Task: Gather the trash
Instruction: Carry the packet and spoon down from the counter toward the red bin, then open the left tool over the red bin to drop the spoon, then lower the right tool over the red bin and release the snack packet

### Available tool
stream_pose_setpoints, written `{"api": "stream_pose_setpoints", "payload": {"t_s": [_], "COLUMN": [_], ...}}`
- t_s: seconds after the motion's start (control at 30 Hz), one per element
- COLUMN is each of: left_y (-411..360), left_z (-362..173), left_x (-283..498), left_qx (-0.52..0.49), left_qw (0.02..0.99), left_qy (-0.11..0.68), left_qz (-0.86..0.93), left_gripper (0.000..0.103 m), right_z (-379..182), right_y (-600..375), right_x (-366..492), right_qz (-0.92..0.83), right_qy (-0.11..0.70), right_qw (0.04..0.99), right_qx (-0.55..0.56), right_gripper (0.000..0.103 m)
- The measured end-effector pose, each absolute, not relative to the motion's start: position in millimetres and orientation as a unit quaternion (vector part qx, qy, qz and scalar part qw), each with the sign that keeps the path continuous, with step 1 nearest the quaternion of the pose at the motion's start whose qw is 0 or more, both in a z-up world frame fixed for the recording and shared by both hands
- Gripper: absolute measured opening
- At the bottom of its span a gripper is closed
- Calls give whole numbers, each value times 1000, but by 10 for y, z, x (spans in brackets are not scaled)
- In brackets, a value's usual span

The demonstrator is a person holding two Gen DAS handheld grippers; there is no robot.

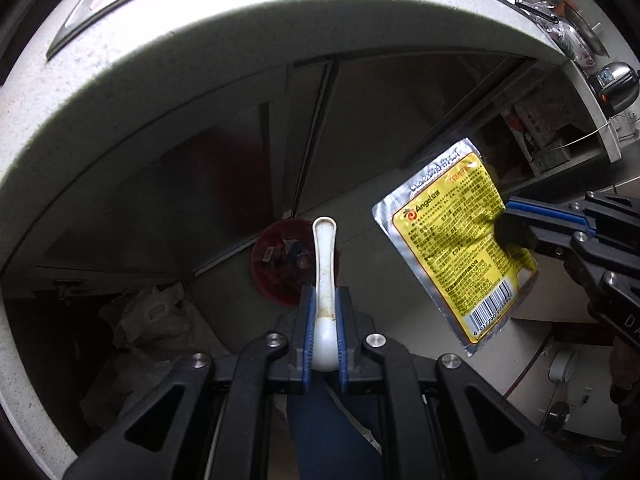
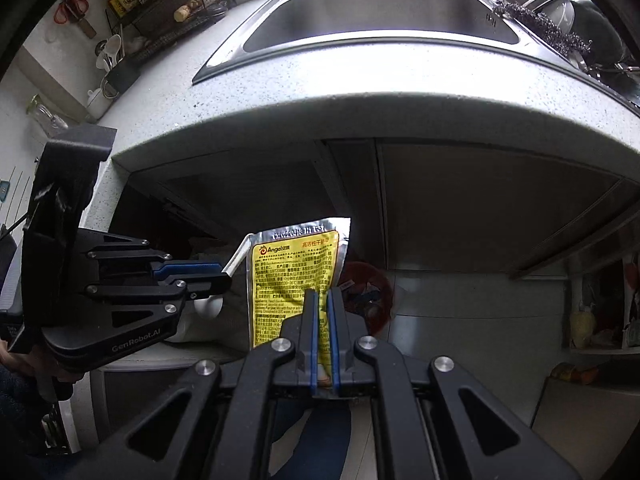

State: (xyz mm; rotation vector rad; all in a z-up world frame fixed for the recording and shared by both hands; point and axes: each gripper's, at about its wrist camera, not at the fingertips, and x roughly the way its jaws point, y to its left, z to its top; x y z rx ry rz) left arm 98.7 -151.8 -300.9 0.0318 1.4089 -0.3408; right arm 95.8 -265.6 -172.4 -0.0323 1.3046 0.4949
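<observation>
My left gripper (image 1: 324, 300) is shut on a white plastic spoon (image 1: 325, 256), handle pointing forward, held above a red trash bin (image 1: 276, 264) on the floor. My right gripper (image 2: 322, 304) is shut on a yellow and silver Angel packet (image 2: 292, 276), which hangs upright in front of the cabinet. In the left wrist view the packet (image 1: 452, 240) hangs to the right of the spoon, pinched by the right gripper (image 1: 516, 228). In the right wrist view the left gripper (image 2: 216, 276) is at left with the spoon's bowl (image 2: 208, 306) under it, and the red bin (image 2: 372, 288) lies behind the packet.
A speckled white countertop (image 2: 360, 92) with a steel sink (image 2: 380, 16) overhangs dark cabinet doors (image 2: 480, 208). White plastic bags (image 1: 152, 320) lie on the floor left of the bin. Pots and a scrubber (image 2: 540, 24) sit right of the sink. Open shelves (image 1: 540, 136) stand at right.
</observation>
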Motion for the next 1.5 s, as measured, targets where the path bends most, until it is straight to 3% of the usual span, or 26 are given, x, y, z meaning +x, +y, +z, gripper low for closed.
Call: {"api": "stream_pose_setpoints", "payload": {"t_s": [0.43,0.5,0.67,0.8,0.87,1.13,1.5], "left_y": [-1677,-1687,-1690,-1699,-1661,-1481,-1181], "left_z": [-3914,-3949,-3894,-3691,-3602,-3320,-3546], "left_x": [1251,1257,1203,1152,1134,1033,1035], "left_qx": [28,29,40,49,49,18,20], "left_qw": [733,735,742,753,758,789,792], "left_qy": [654,652,643,629,623,589,601], "left_qz": [-186,-184,-184,-190,-189,-171,-102], "left_gripper": [8,14,51,65,79,92,103], "right_z": [-2248,-2262,-2287,-2255,-2235,-2306,-2718], "right_y": [-2780,-2806,-2874,-2878,-2823,-2869,-2550], "right_x": [1095,1096,1062,1031,1030,1116,1204], "right_qz": [189,185,177,179,183,203,225], "right_qy": [612,611,616,616,616,607,613], "right_qw": [768,770,768,767,766,768,756], "right_qx": [-6,-10,-4,-2,-3,-8,-40], "right_gripper": [4,4,4,4,4,4,4]}}
